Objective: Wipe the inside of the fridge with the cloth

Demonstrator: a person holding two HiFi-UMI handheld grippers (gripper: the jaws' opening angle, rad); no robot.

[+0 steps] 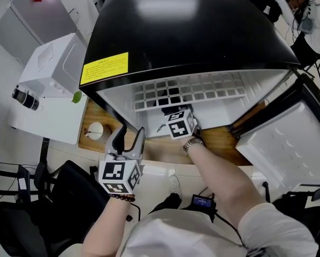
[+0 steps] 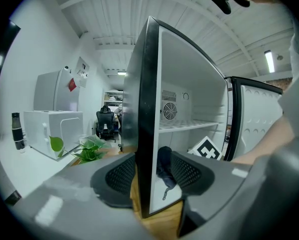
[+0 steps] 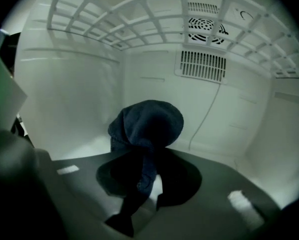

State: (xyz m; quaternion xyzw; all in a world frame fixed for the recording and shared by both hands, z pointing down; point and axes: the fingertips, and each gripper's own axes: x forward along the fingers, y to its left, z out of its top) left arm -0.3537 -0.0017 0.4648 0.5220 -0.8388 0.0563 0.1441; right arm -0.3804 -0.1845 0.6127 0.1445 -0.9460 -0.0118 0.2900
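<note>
The black mini fridge (image 1: 192,31) stands open with its white inside facing me. My right gripper (image 1: 173,114) reaches into it under the wire shelf (image 1: 192,90), shut on a dark blue cloth (image 3: 147,126). The cloth bunches up in front of the right gripper (image 3: 149,184), just over the white fridge floor and short of the back wall vent (image 3: 203,64). My left gripper (image 1: 130,135) stays outside at the fridge's front left corner, open and holding nothing. In the left gripper view the fridge's left wall edge (image 2: 144,109) shows between the fingers (image 2: 120,176), and the cloth (image 2: 164,166) shows inside.
The fridge door (image 1: 288,143) hangs open at the right. The fridge rests on a wooden board (image 1: 219,141). A white box-shaped appliance (image 1: 53,68) and a dark bottle (image 1: 25,98) sit to the left. A small green plant (image 2: 89,151) stands left of the fridge.
</note>
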